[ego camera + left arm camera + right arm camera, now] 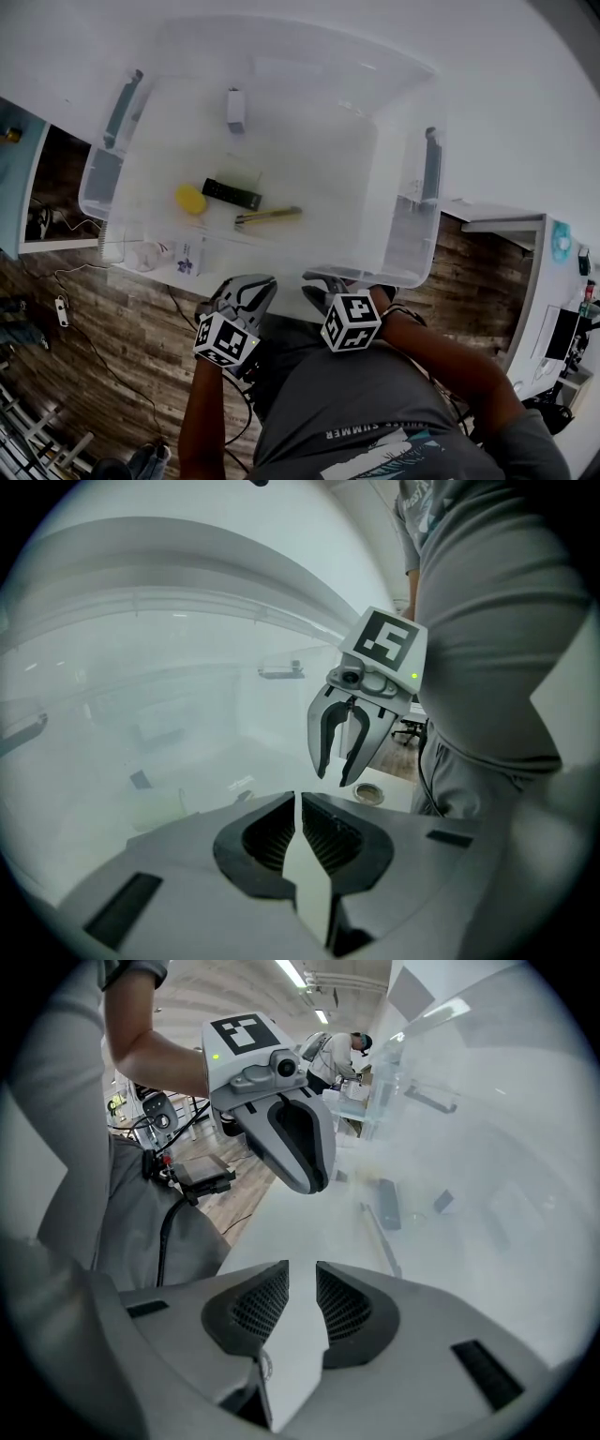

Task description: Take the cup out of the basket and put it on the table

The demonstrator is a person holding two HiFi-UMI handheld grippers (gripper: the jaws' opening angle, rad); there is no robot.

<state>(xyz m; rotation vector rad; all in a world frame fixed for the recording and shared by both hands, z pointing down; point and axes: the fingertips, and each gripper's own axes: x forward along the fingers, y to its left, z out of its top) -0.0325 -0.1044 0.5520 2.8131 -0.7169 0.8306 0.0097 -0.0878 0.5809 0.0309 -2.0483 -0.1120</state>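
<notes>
A clear plastic basket [412, 197] stands on the white table [525, 112]. No cup can be made out in it. My left gripper [251, 291] hovers at the basket's near edge, its jaws almost together with nothing between them. Just to its right my right gripper [323, 289] has a plain gap between its pads and holds nothing. In the left gripper view my left gripper [298, 829] faces the frosted basket wall, and the right gripper [339, 761] hangs ahead. The right gripper view shows my right gripper [302, 1309] with the left gripper [292, 1152] side-on ahead.
Inside the basket lie a yellow lump [190, 199], a black bar [231, 194], a yellow-and-black stick [268, 216] and a small white box [235, 110]. A small round thing [369, 793] sits on the table edge. Wooden floor [94, 347] and the person's body lie below.
</notes>
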